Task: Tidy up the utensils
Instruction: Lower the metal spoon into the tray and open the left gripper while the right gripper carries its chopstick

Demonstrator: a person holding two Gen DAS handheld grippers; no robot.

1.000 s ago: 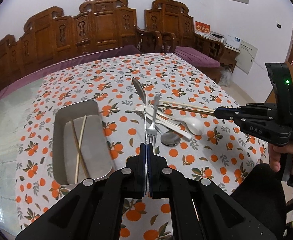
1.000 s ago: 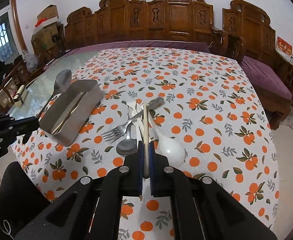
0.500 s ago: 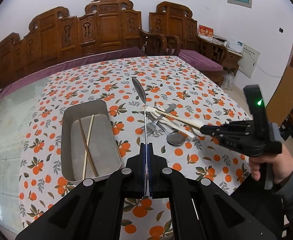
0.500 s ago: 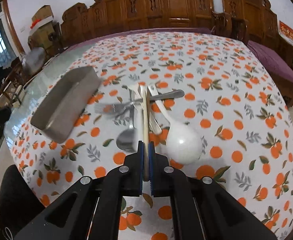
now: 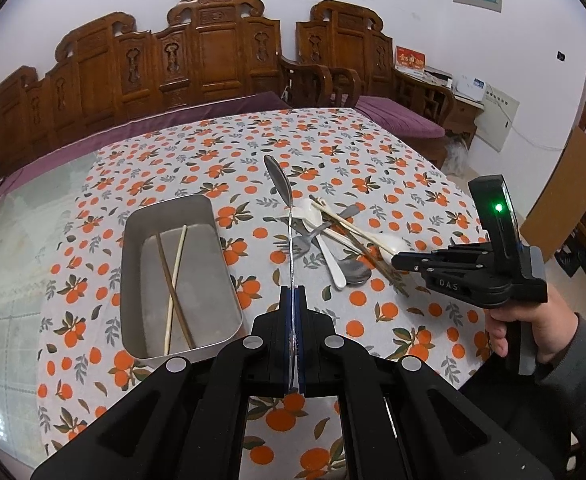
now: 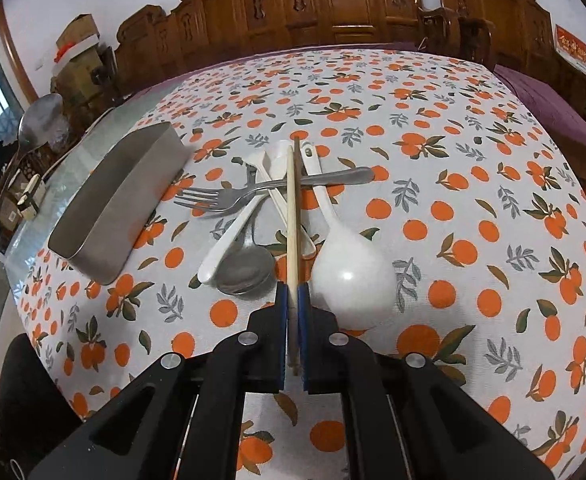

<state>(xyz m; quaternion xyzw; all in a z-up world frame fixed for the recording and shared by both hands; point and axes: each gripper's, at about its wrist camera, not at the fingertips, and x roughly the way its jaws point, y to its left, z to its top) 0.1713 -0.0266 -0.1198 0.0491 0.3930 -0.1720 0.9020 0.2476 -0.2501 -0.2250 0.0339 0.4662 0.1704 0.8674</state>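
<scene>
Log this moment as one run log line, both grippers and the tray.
left gripper: shut on metal spoon | right gripper: shut on chopsticks over utensil pile | tray: two chopsticks inside

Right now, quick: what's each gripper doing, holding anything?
Left gripper: shut on a long-handled steel spoon.
Right gripper: shut on pale and dark wooden chopsticks.
</scene>
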